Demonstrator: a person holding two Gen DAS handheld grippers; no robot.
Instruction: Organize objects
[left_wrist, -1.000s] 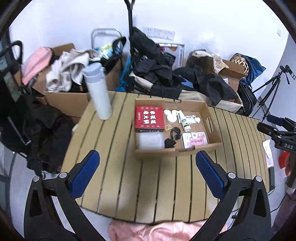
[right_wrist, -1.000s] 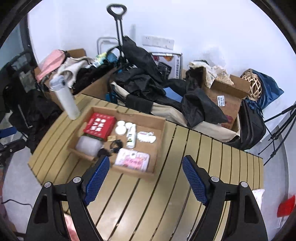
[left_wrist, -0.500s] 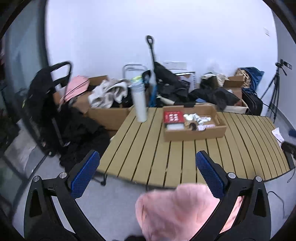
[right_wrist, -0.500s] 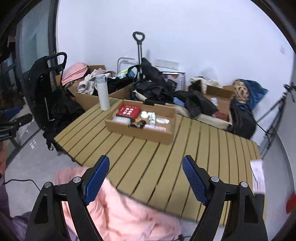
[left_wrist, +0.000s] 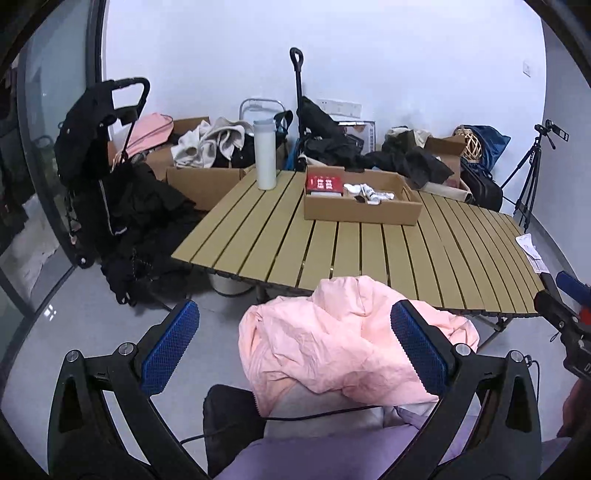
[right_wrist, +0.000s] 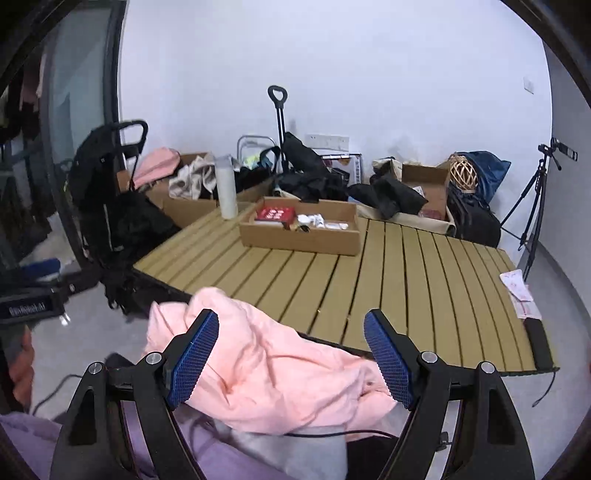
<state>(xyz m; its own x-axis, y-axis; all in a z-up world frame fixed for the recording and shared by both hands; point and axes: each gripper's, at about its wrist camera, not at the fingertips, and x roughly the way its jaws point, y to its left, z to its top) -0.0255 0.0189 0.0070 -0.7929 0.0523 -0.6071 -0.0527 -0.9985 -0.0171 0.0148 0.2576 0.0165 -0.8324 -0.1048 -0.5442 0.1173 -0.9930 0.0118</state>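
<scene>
Nearest, the left gripper (left_wrist: 291, 341) and the right gripper (right_wrist: 291, 356) both hang with jaws spread wide and nothing pinched, above a crumpled pink garment (left_wrist: 347, 343) at the near edge of the slatted bench (left_wrist: 369, 251). Farther back on the bench sits a cardboard tray (left_wrist: 360, 212) holding a red box (left_wrist: 325, 182) and small white items, with a white bottle (left_wrist: 266, 155) standing just to its left.

box (left_wrist: 362, 213) on table (left_wrist: 369, 258), bottle (left_wrist: 266, 155) just left of it
</scene>
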